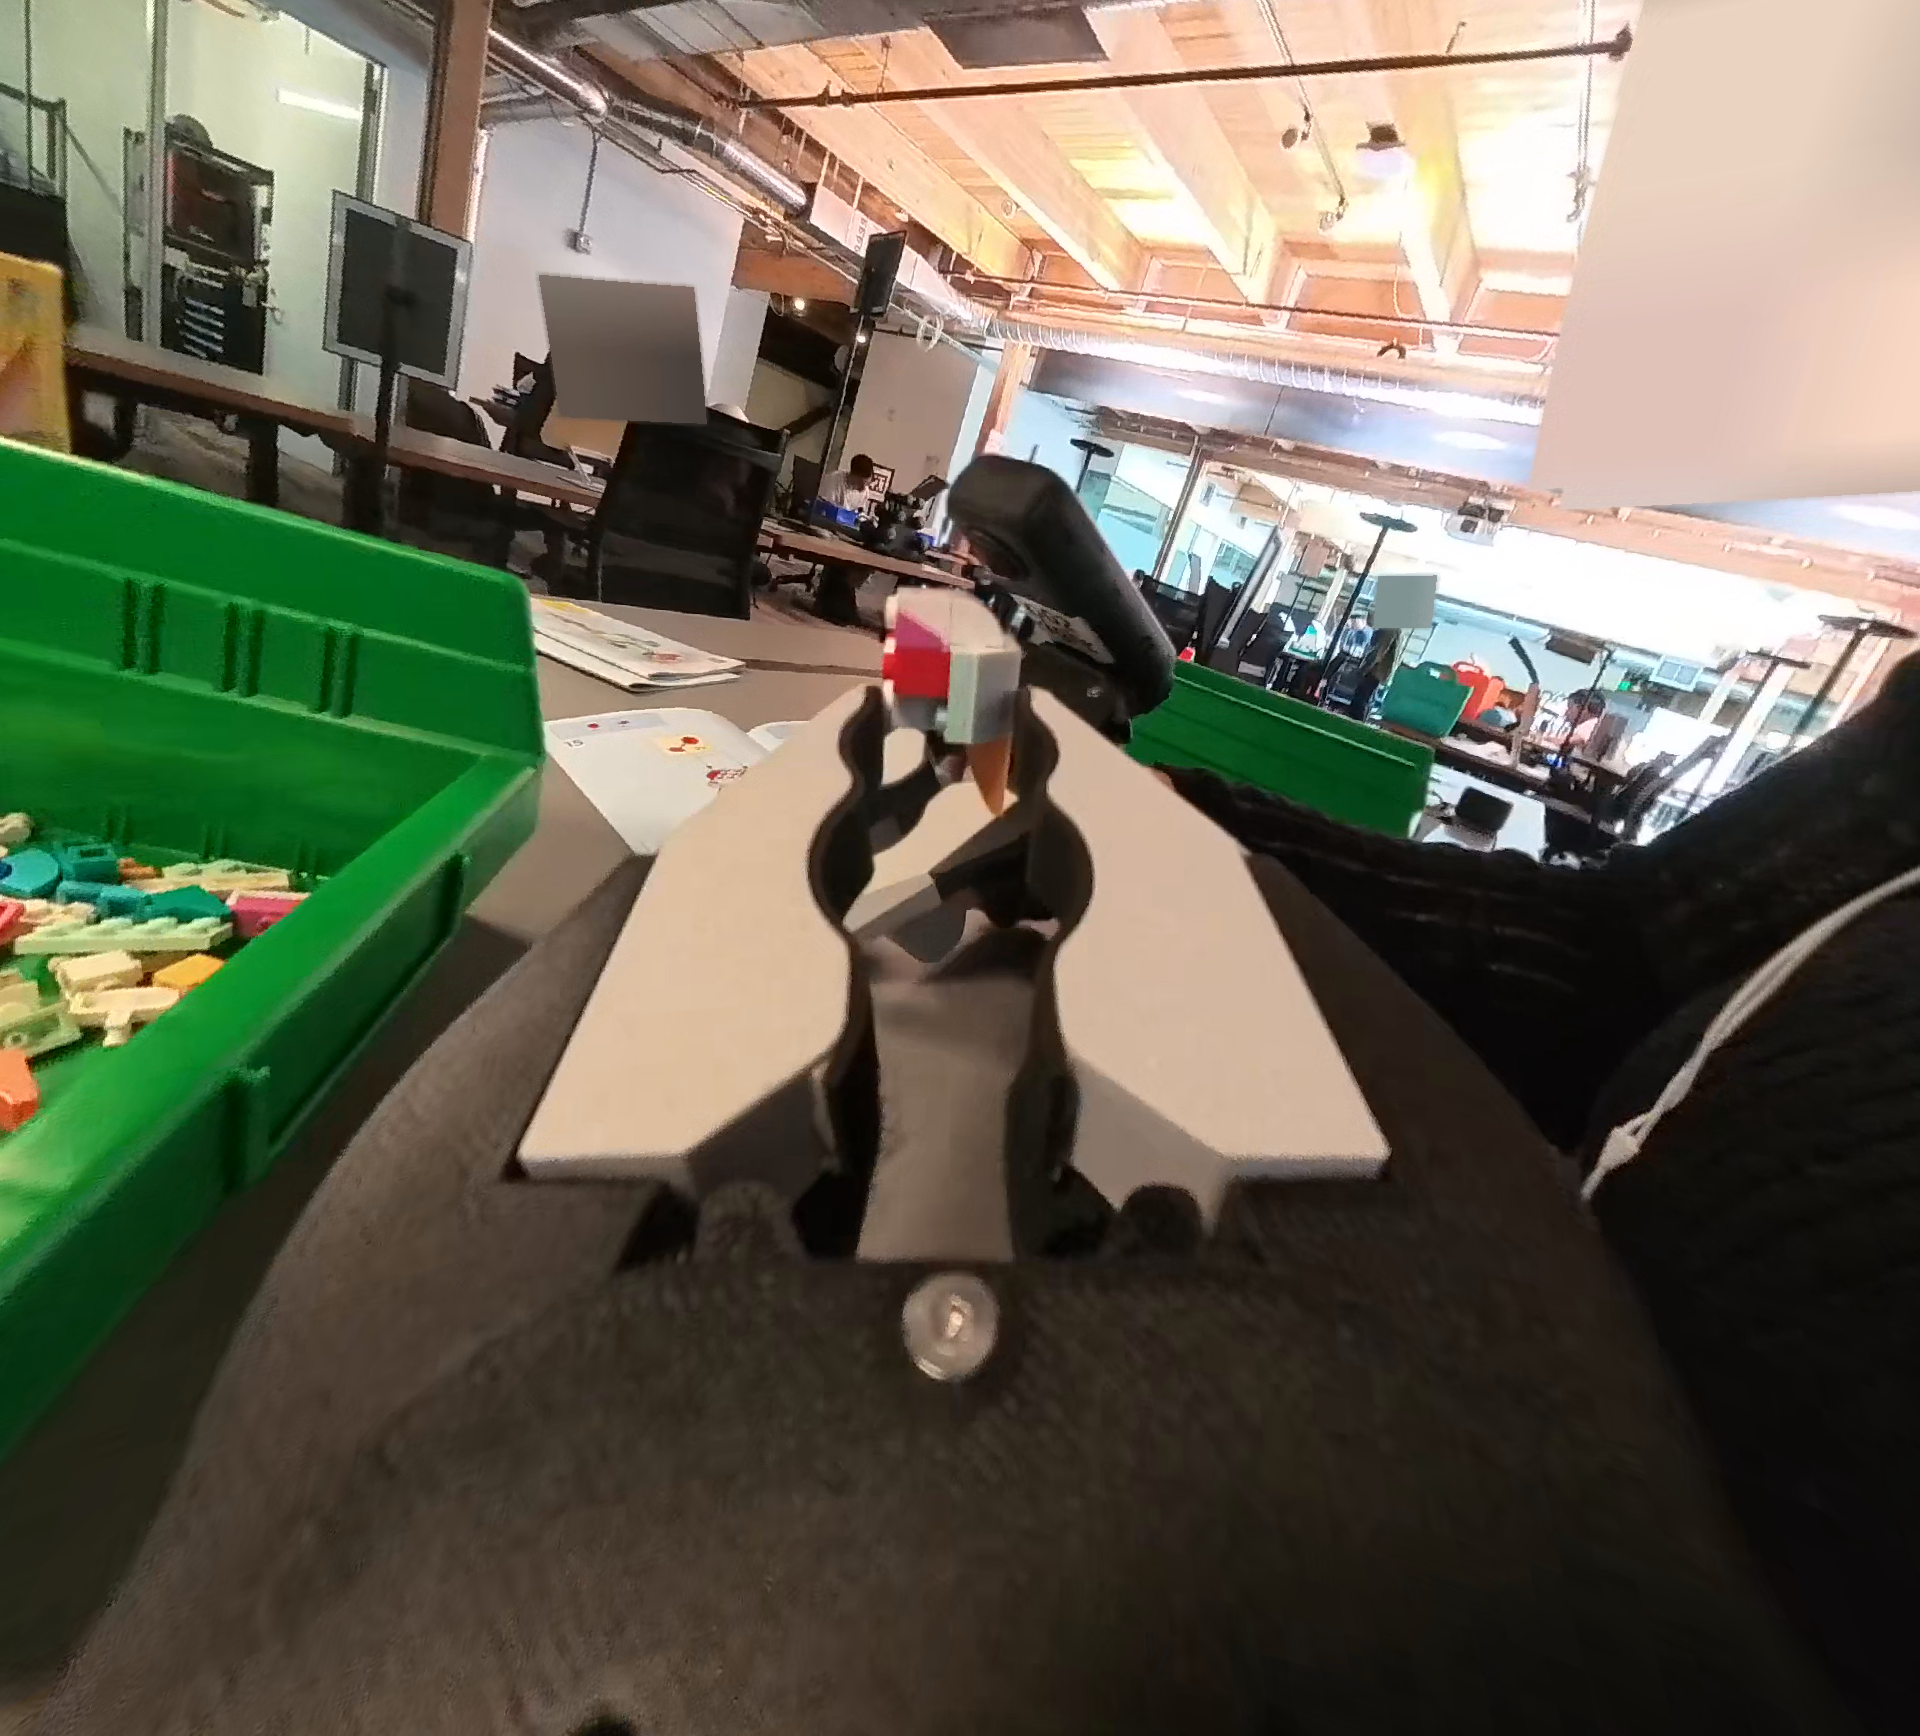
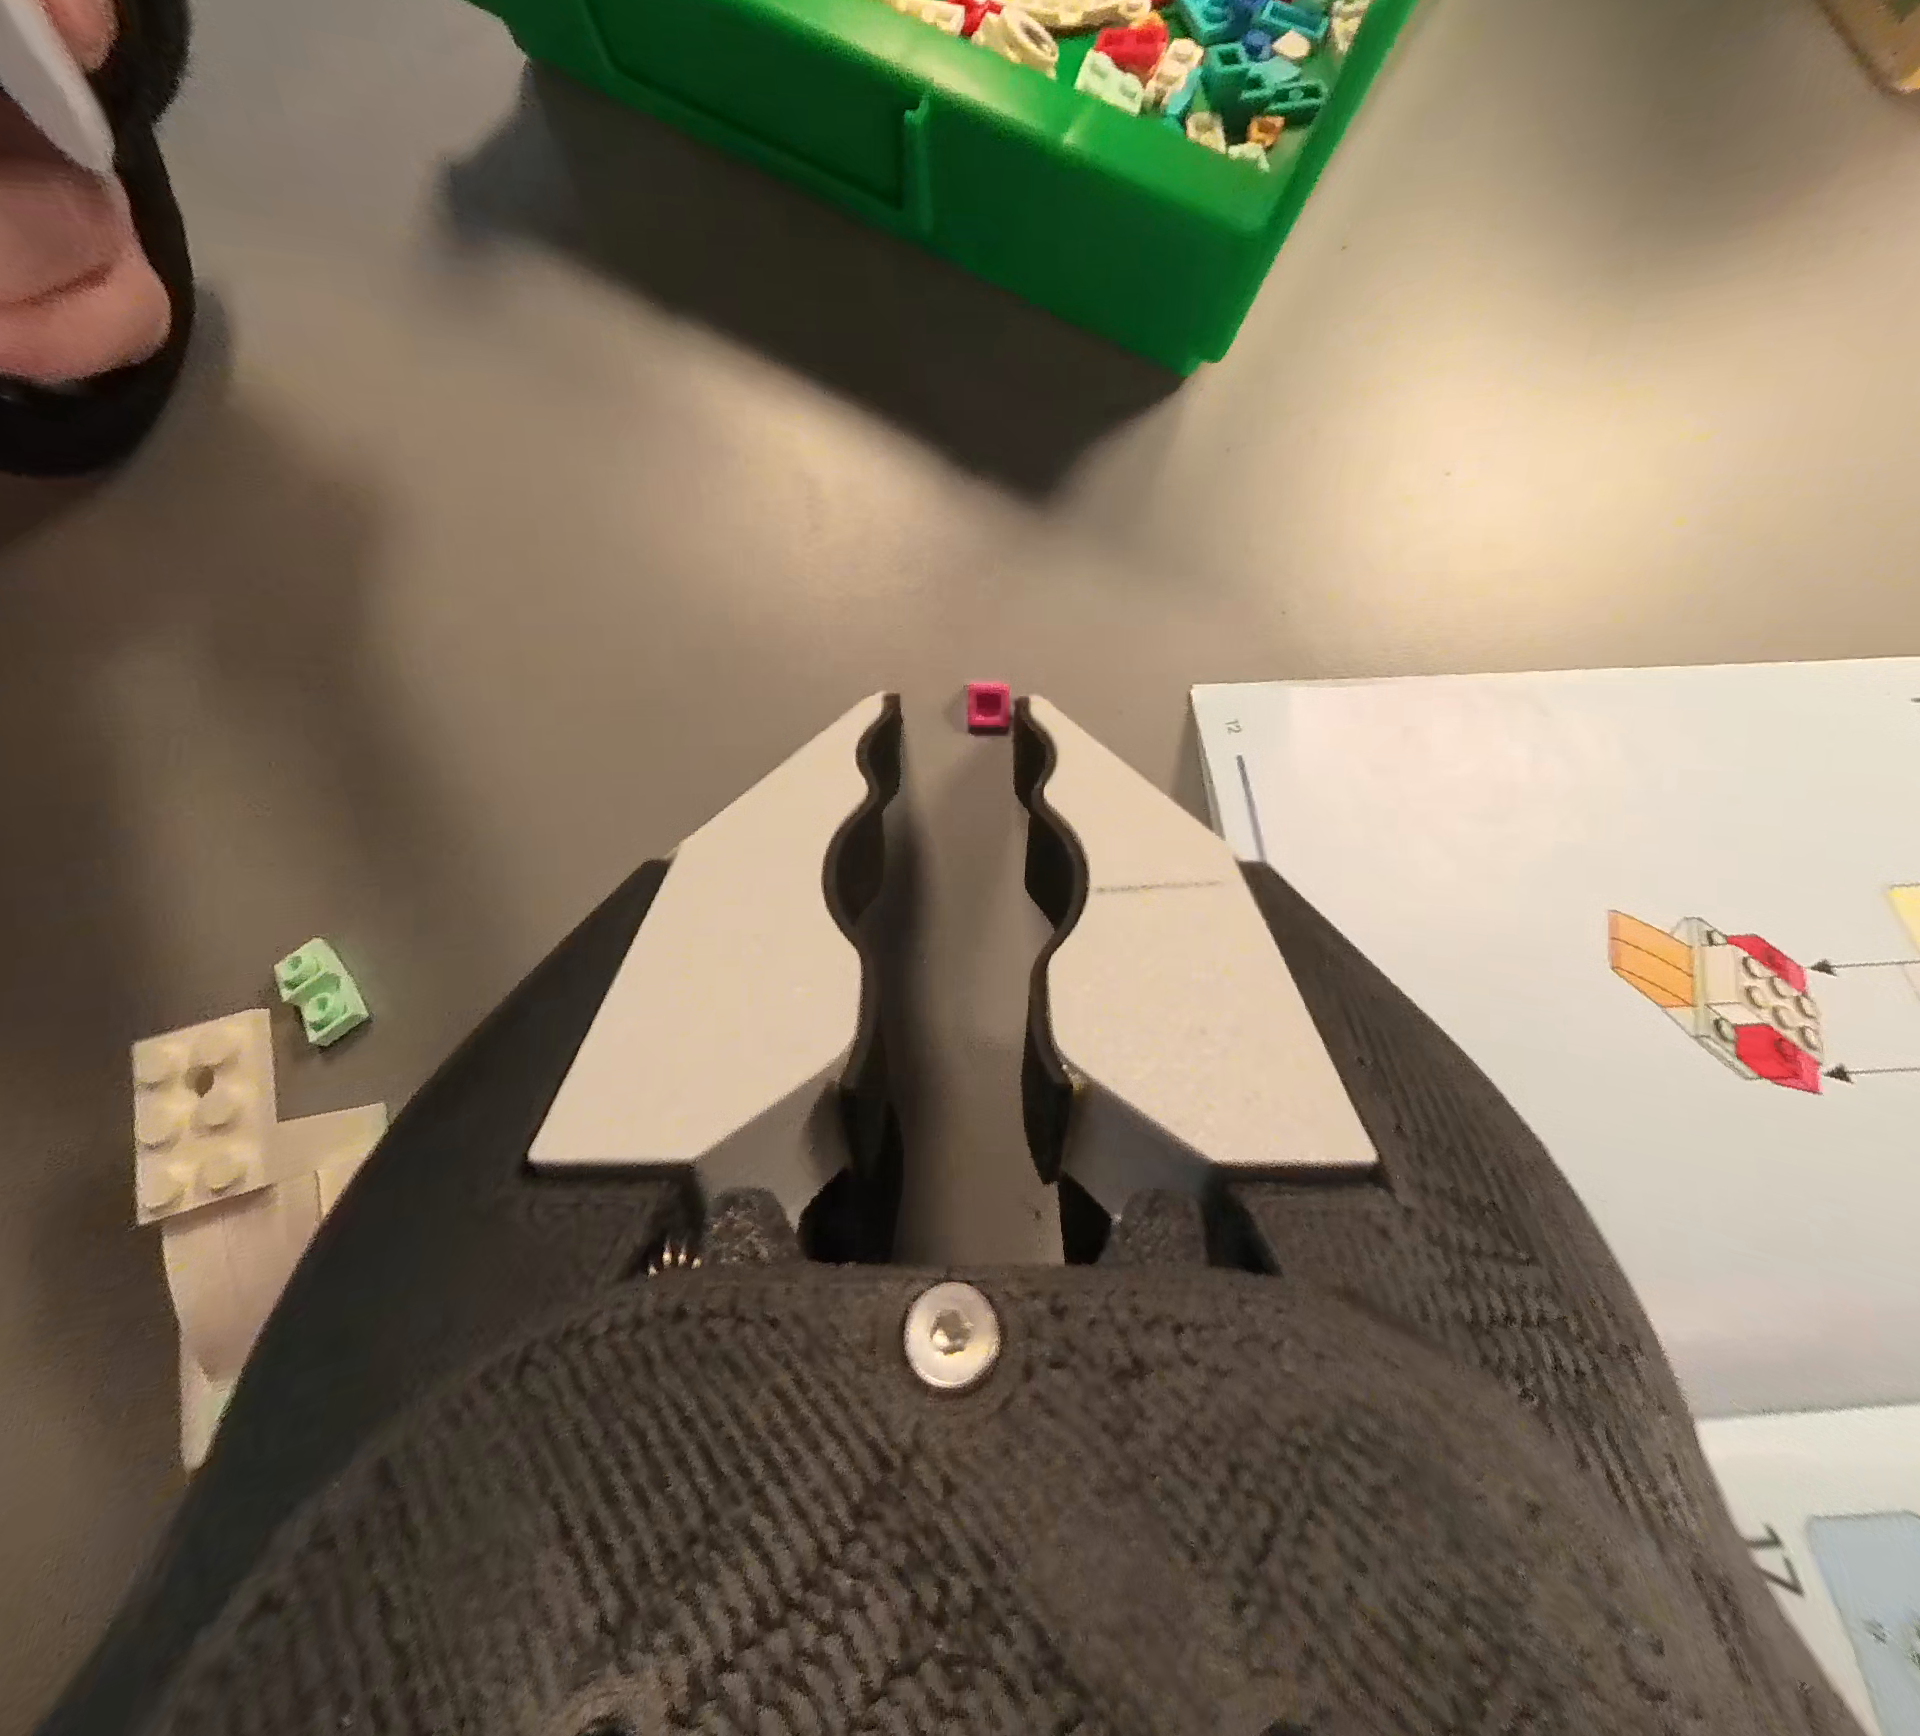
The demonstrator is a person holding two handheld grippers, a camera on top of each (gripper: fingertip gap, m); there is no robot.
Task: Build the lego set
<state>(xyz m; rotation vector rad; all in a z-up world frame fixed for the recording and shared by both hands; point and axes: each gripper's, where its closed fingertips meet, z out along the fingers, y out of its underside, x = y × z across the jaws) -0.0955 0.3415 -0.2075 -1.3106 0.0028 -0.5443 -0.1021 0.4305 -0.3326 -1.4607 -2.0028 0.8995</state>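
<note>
**Picking up the tiny pink piece for the little build**

The small pink brick sits on the grey bench, right between the tips of the right claw. It looks square, so it has no long side to speak of. Its hollow side faces up at the camera, so it may be lying upside down or on its side. The right claw is released, with a gap on both sides of the brick. It is not holding anything yet.

The left claw is clenched on a small build made of grey, white and red pieces, with an orange piece hanging down. It holds the build up in the air, above the bench. The build's long side seems to run up and down, red end pointing left, but it is a bit blurry.

I think the step in hand is fetching the pink brick to add to the build. The next move calls for a gentle, straight squeeze, because so small a brick can pop out sideways. It may then need turning before it is pushed on.

To the right lies the open instruction booklet. On the far side is a green bin full of loose bricks. Near left lie a cream plate piece and a pale green brick.
</note>
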